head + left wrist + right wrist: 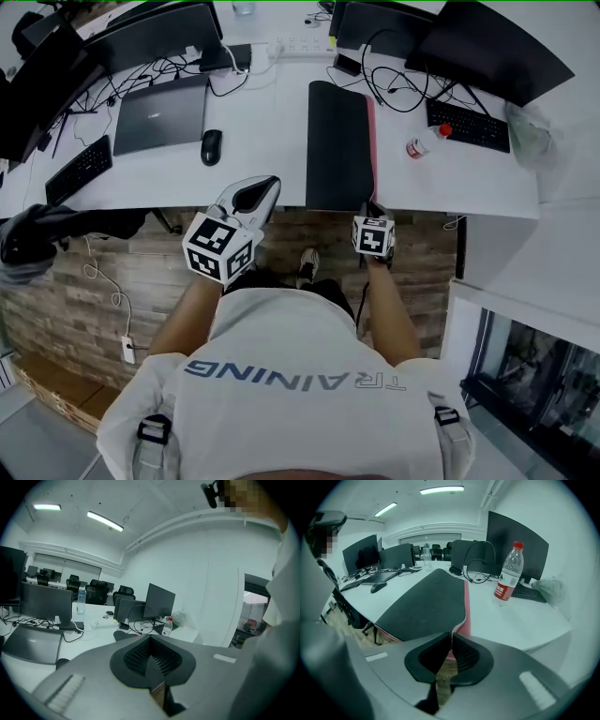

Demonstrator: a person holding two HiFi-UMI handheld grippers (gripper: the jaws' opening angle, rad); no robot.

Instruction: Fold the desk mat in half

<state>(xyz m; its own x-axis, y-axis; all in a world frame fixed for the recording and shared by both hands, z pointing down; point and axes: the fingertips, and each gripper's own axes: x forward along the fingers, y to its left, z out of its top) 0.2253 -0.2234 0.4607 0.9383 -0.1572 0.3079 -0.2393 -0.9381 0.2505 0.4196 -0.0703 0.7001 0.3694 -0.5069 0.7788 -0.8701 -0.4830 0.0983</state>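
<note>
Right gripper (450,638) pinches the folded mat's (426,602) near edge in its jaws; left gripper (151,641) jaws press together, empty.

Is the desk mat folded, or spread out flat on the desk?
Folded. The desk mat is a narrow strip; its black upper layer lies over a pink layer showing along one edge.

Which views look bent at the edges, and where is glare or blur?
Left gripper view: fisheye, dark corners, ceiling light strip glares. Right gripper view: same bending, black folded desk mat sharp. Head view: even light, mild bending.
</note>
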